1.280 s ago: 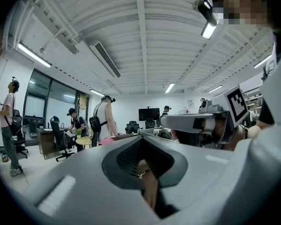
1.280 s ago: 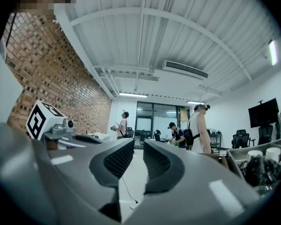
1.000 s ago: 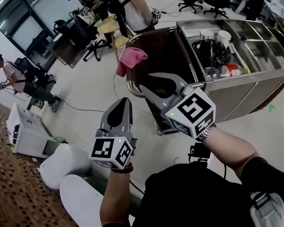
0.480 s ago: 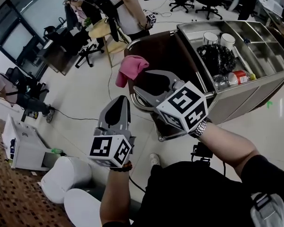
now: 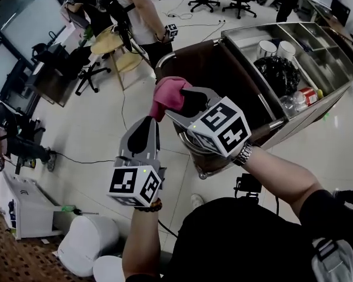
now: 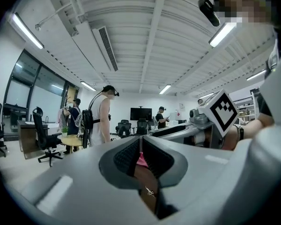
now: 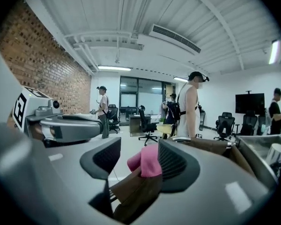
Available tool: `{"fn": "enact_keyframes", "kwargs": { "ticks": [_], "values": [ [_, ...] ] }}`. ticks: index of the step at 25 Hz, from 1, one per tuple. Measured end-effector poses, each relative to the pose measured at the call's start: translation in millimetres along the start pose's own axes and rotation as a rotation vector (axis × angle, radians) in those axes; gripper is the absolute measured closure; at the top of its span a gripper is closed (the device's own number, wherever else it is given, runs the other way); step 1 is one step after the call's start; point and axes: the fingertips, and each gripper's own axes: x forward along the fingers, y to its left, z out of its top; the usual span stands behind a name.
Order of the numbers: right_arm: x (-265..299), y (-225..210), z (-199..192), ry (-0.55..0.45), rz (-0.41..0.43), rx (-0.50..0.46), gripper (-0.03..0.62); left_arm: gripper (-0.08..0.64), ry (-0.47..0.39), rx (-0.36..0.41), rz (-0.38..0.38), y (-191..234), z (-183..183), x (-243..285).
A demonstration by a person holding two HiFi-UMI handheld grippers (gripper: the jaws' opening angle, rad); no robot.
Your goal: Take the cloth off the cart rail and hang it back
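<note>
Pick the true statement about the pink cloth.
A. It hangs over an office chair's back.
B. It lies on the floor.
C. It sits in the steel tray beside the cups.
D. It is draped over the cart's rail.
D: in the head view the pink cloth hangs over the cart rail at the cart's near end, not in any of the other places.

One pink cloth, one cart, two white cups, two claws (left claw, right claw)
</note>
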Motion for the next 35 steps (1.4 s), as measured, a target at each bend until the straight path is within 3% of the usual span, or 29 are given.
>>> {"fn": "enact_keyframes", "kwargs": {
  "ticks": [8,17,25,35],
  "values": [
    [58.5,-1.6,-18.2,0.143,-0.058,0.023,0.317,0.556,0.015,-0.035,-0.081,47.8,0.2,6.3],
    [97.6,-12.2,-50.1,0.275,-0.095,0.037,0.318,0.555,0.034,-0.056,-0.141,76.2,-11.4,20.0],
    [98.3,-18.7,-54.4,0.268,-0.112,0.044,0.559,0.556,0.038,-0.074,-0.149,81.4,-18.2,23.5],
    [47.7,-18.1,-13.3,0.13,-0.108,0.018,0.569,0.557,0.021,-0.055,-0.126,47.4,-5.5,22.0]
  ]
}}
